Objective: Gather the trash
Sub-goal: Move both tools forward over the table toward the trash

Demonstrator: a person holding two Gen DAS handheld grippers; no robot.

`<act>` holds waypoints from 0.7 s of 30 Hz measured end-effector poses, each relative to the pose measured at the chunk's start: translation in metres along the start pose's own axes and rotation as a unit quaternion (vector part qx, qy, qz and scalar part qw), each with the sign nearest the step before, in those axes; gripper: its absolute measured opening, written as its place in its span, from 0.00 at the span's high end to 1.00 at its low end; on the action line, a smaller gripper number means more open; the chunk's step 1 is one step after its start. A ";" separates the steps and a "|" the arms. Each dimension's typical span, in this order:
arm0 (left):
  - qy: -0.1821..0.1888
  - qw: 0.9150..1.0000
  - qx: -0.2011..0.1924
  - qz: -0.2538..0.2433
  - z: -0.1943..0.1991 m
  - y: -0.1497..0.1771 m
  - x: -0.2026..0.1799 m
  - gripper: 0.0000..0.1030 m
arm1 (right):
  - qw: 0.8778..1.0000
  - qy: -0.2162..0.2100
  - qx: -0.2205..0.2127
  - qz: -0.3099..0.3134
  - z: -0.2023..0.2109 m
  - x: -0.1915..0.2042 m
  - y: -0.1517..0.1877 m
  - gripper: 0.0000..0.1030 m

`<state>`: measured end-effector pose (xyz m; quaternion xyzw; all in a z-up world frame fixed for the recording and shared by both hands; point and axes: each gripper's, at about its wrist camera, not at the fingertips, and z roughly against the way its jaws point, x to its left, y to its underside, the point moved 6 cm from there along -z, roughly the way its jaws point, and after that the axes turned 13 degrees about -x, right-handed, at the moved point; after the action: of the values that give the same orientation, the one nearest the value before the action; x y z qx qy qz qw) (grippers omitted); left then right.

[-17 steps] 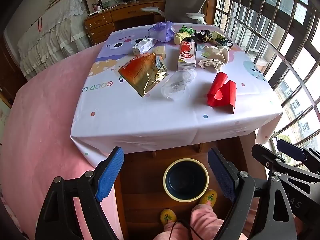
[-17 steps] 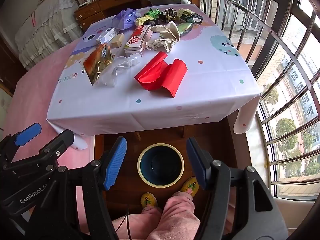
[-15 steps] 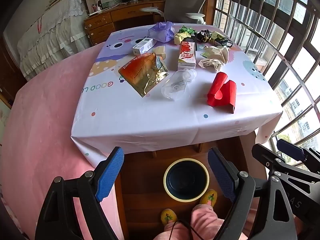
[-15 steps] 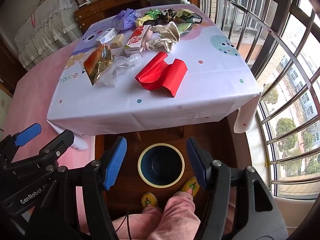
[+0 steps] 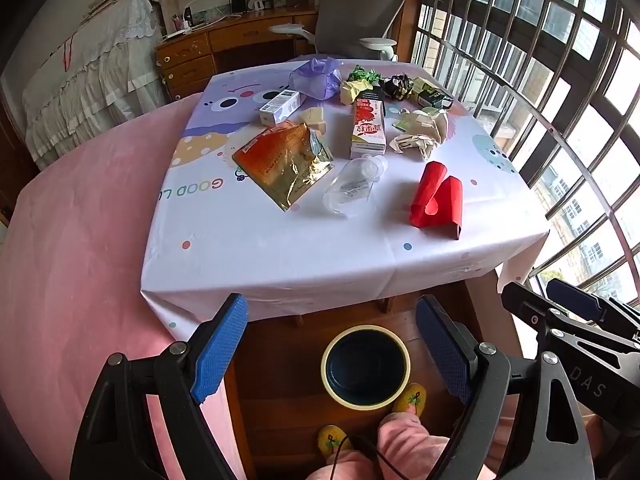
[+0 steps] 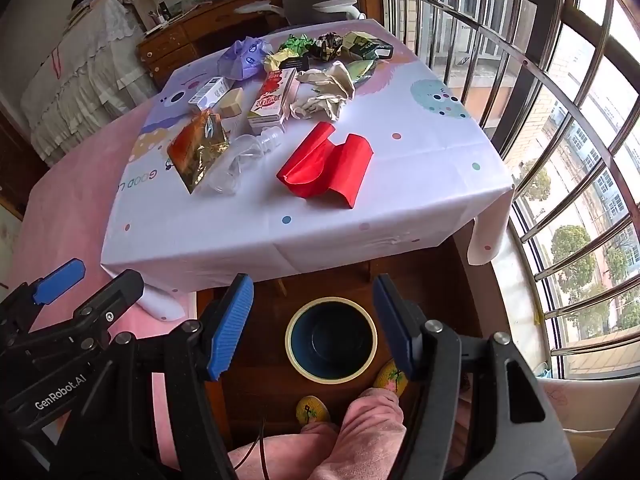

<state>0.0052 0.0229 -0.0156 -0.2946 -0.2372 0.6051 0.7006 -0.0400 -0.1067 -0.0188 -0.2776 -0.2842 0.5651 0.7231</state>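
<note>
Trash lies scattered on the table: a folded red card box, a clear plastic bottle, an orange foil pouch, a red-and-white carton, crumpled paper, a purple bag and small wrappers at the far edge. A dark bin with a pale yellow rim stands on the floor below the table's near edge. My left gripper and right gripper both hang open above the bin, holding nothing.
The person's pink trouser legs and yellow slippers are beside the bin. A barred window runs along the right. A pink cloth covers the left, with a desk and grey chair behind the table.
</note>
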 end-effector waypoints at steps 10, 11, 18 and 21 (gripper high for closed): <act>0.013 1.000 0.018 -0.010 -0.021 -0.013 0.016 0.15 | 0.999 -0.008 0.000 -0.052 -0.018 0.001 -0.016 0.31; 0.011 1.000 0.018 -0.011 -0.025 -0.016 0.018 0.15 | 0.998 -0.011 -0.004 -0.059 -0.021 0.001 -0.021 0.26; -0.014 1.000 0.017 0.003 -0.055 -0.041 0.025 0.15 | 0.994 -0.012 0.012 -0.108 -0.081 -0.012 -0.059 0.21; -0.035 0.999 0.018 0.005 -0.069 -0.051 0.026 0.15 | 0.991 -0.012 0.033 -0.132 -0.118 -0.019 -0.073 0.20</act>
<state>0.0930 0.0349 -0.0295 -0.2624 -0.2491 0.6228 0.6937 0.0903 -0.1497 -0.0489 -0.2071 -0.3084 0.4766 0.7968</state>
